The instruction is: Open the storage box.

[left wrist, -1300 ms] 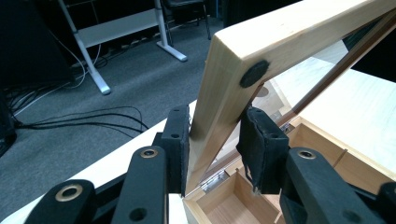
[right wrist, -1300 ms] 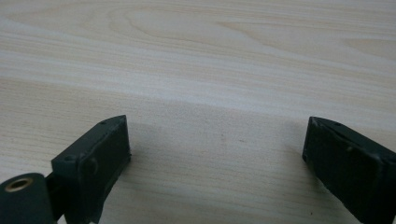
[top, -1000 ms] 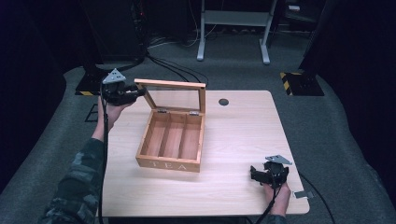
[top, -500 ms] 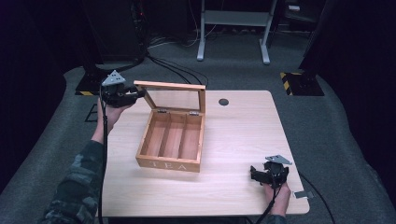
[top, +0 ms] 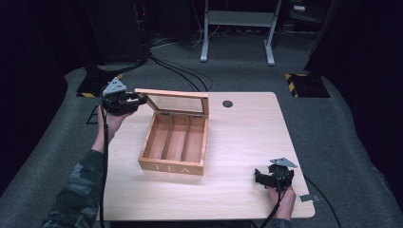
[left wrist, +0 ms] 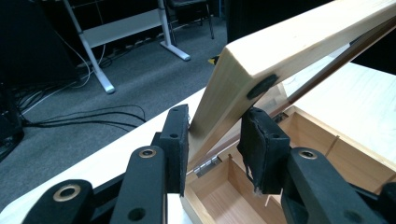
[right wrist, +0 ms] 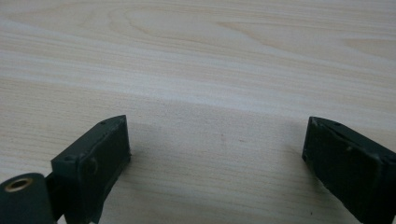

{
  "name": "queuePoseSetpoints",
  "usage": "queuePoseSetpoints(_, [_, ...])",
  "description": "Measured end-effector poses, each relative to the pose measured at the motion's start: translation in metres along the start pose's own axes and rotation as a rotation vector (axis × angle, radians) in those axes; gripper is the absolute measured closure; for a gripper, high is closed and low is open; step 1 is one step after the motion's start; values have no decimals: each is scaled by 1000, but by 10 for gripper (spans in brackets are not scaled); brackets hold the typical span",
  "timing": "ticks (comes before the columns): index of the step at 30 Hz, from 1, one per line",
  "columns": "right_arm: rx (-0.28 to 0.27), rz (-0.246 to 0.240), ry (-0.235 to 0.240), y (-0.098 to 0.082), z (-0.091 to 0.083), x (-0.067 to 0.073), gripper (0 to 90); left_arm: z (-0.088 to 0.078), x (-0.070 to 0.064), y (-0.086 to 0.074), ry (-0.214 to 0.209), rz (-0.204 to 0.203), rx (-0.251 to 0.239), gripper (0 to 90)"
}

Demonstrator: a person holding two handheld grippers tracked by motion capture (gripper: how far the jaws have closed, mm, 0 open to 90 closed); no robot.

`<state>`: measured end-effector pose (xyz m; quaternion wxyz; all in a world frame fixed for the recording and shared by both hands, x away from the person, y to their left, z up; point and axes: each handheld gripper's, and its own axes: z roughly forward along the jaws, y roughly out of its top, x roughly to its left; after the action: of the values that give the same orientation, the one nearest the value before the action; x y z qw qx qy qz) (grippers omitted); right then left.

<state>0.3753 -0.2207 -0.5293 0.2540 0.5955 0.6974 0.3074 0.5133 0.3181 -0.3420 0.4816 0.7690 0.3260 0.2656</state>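
Lifted a little farther since a second ago: lid [top: 172, 100] of the tea box [top: 174, 145] at mid-counter [top: 237, 142], its corner clenched by left gripper [left wrist: 215, 140]. Right gripper [right wrist: 215, 158] idle, jaws released. Risk: corner slipping out, lid slamming shut.

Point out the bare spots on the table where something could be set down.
Bare wood on the table lies between the tea box and the right gripper, and along the near edge below the box. The far left corner is crowded: the left gripper clamps the lid there.
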Motion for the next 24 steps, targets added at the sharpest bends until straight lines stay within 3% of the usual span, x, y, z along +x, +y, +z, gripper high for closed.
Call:
queuePoseSetpoints(16, [0, -4, 0, 0, 0, 0, 71, -13, -19, -24, 20, 14, -21, 619])
queuePoseSetpoints(24, [1, -3, -2, 0, 0, 0, 72, -21, -32, -39, 47, 49, -13, 617])
